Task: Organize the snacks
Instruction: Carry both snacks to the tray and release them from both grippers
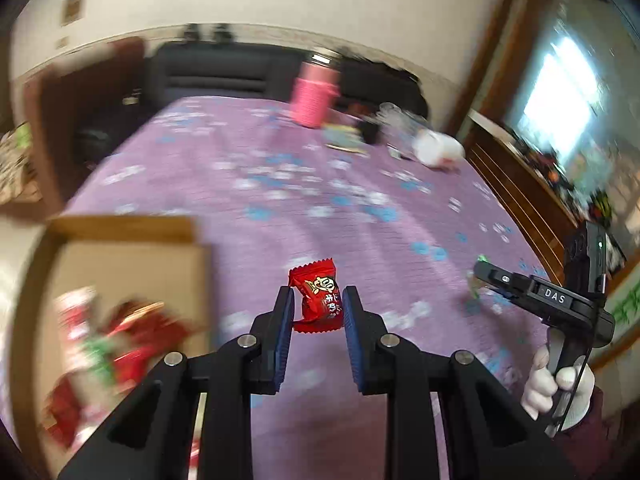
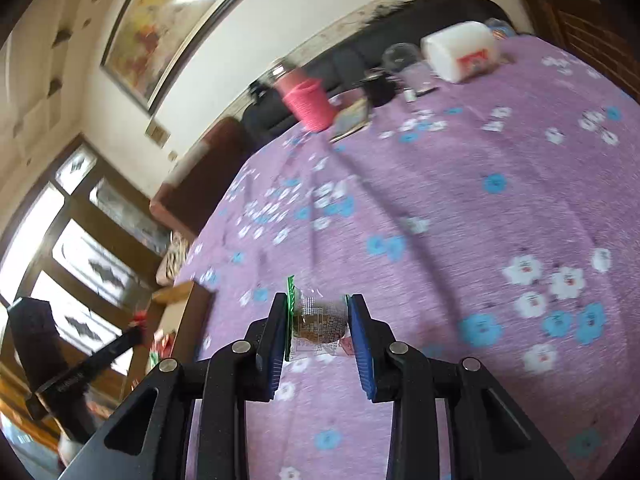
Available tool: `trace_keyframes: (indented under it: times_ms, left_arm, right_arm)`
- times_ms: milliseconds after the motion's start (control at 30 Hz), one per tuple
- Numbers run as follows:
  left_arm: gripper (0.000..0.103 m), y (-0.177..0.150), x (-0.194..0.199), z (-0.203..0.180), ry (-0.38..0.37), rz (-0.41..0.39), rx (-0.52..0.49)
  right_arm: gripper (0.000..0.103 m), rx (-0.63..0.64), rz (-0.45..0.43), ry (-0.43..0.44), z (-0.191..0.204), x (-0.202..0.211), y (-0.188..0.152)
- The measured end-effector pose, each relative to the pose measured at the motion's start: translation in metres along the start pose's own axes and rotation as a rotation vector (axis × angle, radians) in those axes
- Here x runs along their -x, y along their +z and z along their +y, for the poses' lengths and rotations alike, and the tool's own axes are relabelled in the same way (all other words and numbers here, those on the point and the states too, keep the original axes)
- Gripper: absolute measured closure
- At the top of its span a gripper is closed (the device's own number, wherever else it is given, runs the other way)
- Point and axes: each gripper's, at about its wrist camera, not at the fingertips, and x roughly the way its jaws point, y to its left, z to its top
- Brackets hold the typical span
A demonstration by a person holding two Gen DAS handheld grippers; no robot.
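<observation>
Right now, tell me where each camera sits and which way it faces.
Left wrist: behind the left gripper, looking down across the purple tablecloth; fingers clamp a red candy; gloved hand with the right gripper at right.
Right wrist: behind the right gripper, holding a clear-wrapped snack.
Shared: pink cup, cardboard box.

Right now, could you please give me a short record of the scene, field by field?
left gripper: shut on red snack packet
right gripper: shut on clear green-edged snack packet
cardboard box: open, holds red snacks
surface: purple flowered tablecloth
far end: pink cup, white container
</observation>
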Motion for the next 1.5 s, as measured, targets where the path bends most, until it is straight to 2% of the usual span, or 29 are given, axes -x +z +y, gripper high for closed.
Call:
trace_keyframes:
  times_ms: [133, 267, 467, 700, 733, 800, 900, 1067, 1167, 1300, 1500]
  left_arm:
    - [0.079, -0.017, 0.036, 0.069, 0.084, -0.032, 0.110]
    - [0.079, -0.029, 0.051, 0.114, 0.135, -0.051, 0.177]
    - [0.079, -0.037, 0.053, 0.157, 0.157, -0.045, 0.244]
    - [0.077, -0.035, 0.041, 0.186, 0.158, -0.021, 0.282]
    - [0.076, -0.033, 0.041, 0.189, 0.152, -0.022, 0.288]
    - [0.059, -0.033, 0.044, 0.194, 0.139, -0.031, 0.299]
    - [0.038, -0.035, 0.059, 0.193, 0.118, -0.073, 0.303]
    - [0.022, -0.040, 0.089, 0.178, 0.194, -0.149, 0.273]
    - [0.019, -0.044, 0.108, 0.162, 0.273, -0.201, 0.236]
    - [0.007, -0.051, 0.128, 0.127, 0.393, -0.264, 0.167]
    - [0.002, -0.059, 0.140, 0.075, 0.451, -0.299, 0.099]
  right_arm:
    - [0.070, 0.067, 0.051, 0.055, 0.054, -0.010, -0.020]
    - [0.070, 0.169, 0.119, 0.089, 0.118, -0.029, -0.039]
    - [0.070, 0.294, 0.217, 0.120, 0.201, -0.067, -0.066]
    - [0.069, 0.366, 0.322, 0.113, 0.253, -0.125, -0.098]
    - [0.069, 0.366, 0.336, 0.113, 0.256, -0.133, -0.101]
    - [0.069, 0.366, 0.363, 0.116, 0.264, -0.151, -0.108]
    - [0.067, 0.352, 0.374, 0.131, 0.272, -0.169, -0.114]
    - [0.066, 0.320, 0.349, 0.130, 0.267, -0.168, -0.106]
    - [0.066, 0.315, 0.301, 0.124, 0.260, -0.146, -0.099]
    - [0.063, 0.295, 0.213, 0.097, 0.237, -0.103, -0.090]
    - [0.054, 0.222, 0.114, 0.076, 0.199, -0.047, -0.090]
